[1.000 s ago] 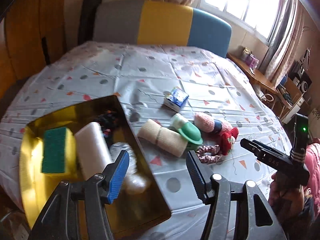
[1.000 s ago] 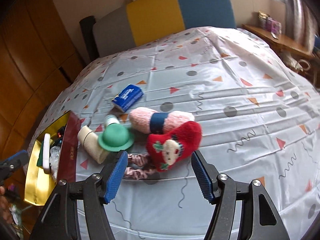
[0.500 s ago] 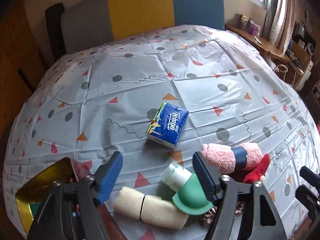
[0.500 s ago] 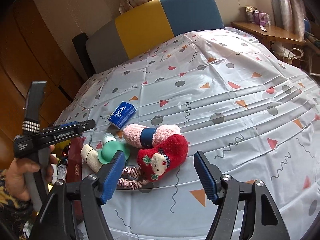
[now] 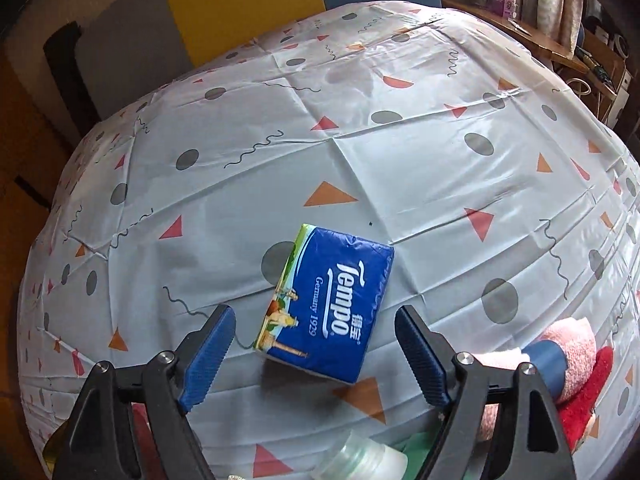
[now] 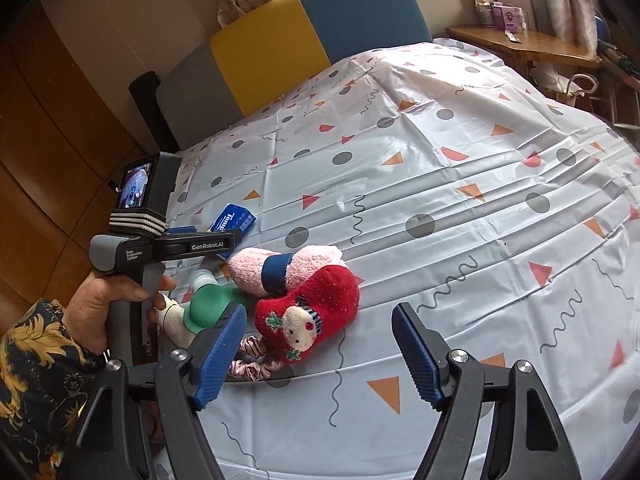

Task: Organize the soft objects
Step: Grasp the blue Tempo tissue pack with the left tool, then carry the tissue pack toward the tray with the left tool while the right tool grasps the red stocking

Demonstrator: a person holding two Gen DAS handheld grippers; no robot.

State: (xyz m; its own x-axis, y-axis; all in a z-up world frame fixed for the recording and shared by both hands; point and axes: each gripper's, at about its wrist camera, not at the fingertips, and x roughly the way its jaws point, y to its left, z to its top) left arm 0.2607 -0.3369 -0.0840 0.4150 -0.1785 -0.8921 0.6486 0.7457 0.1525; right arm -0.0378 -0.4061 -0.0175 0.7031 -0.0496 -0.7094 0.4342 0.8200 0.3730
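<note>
A blue Tempo tissue pack (image 5: 328,304) lies on the patterned tablecloth. My left gripper (image 5: 314,354) is open, its jaws on either side of the pack's near end, just above it. In the right wrist view the pack (image 6: 233,219) sits beyond the left gripper body (image 6: 168,246). A red plush sock (image 6: 308,314), a pink rolled towel with a blue band (image 6: 280,268), a pink scrunchie (image 6: 252,368), a green cap on a bottle (image 6: 208,306) and a beige roll (image 6: 174,322) lie together. My right gripper (image 6: 320,360) is open and empty, near the sock.
The tablecloth (image 6: 440,200) covers a round table. A chair with grey, yellow and blue back (image 6: 296,40) stands at the far edge. A wooden shelf (image 6: 520,44) is at the right. The pink towel (image 5: 568,344) and red sock (image 5: 588,396) show at the left view's right edge.
My left gripper has moved from over the gold tray forward to the tissue pack, which now lies between its jaws. My right gripper has pulled back a little from the red sock.
</note>
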